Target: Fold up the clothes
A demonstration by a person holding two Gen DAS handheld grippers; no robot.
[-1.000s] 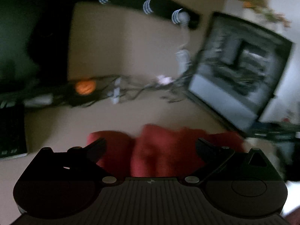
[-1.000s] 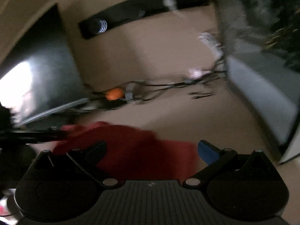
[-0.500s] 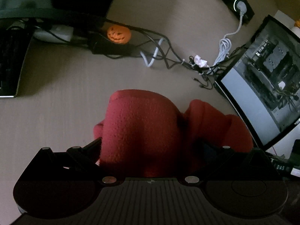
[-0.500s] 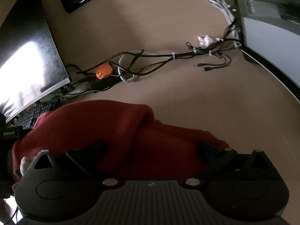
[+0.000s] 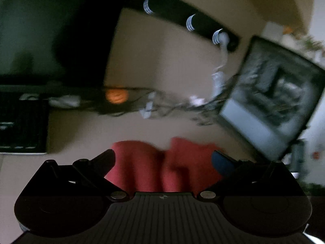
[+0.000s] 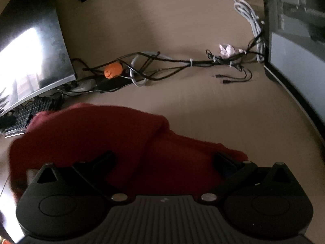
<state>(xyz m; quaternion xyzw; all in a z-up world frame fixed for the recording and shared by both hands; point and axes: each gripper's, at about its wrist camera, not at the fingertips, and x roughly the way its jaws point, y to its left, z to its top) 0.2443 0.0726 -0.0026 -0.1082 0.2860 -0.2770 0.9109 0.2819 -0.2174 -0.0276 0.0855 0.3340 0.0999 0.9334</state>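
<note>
We see a red fleece garment (image 6: 113, 138) lying bunched on a beige desk top (image 6: 182, 105), close below both of our tools. In the right wrist view the cloth fills the space between and beyond the two black fingers of the right gripper (image 6: 163, 158); its jaws stand wide apart and the fabric lies under them, a raised fold running from the left side toward the middle and a flatter flap reaching out past the right fingertip. We cannot tell whether either finger touches the fleece.

In the left wrist view, which is smeared by motion, the same red fleece garment (image 5: 162, 162) shows as two soft humps just ahead of the left gripper (image 5: 163, 158), sitting in the gap between its spread fingers, one black and one with a blue pad at the tip. These jaws too stand open, holding nothing that we can make out.

Beyond the cloth, a tangle of black and grey cables (image 6: 182, 63) crosses the desk, with a small orange pumpkin-shaped ball (image 6: 112, 71) caught among them and a crumpled pale scrap of paper (image 6: 226, 49) farther right. A curved dark monitor (image 6: 34, 46) stands at the left with a black keyboard (image 6: 30, 111) below it, the garment's left edge lying just beside the keys. A glass-sided computer case (image 6: 298, 40) rises at the right, well apart from the cloth, and a long black speaker bar (image 5: 182, 18) lies along the far edge.
</note>
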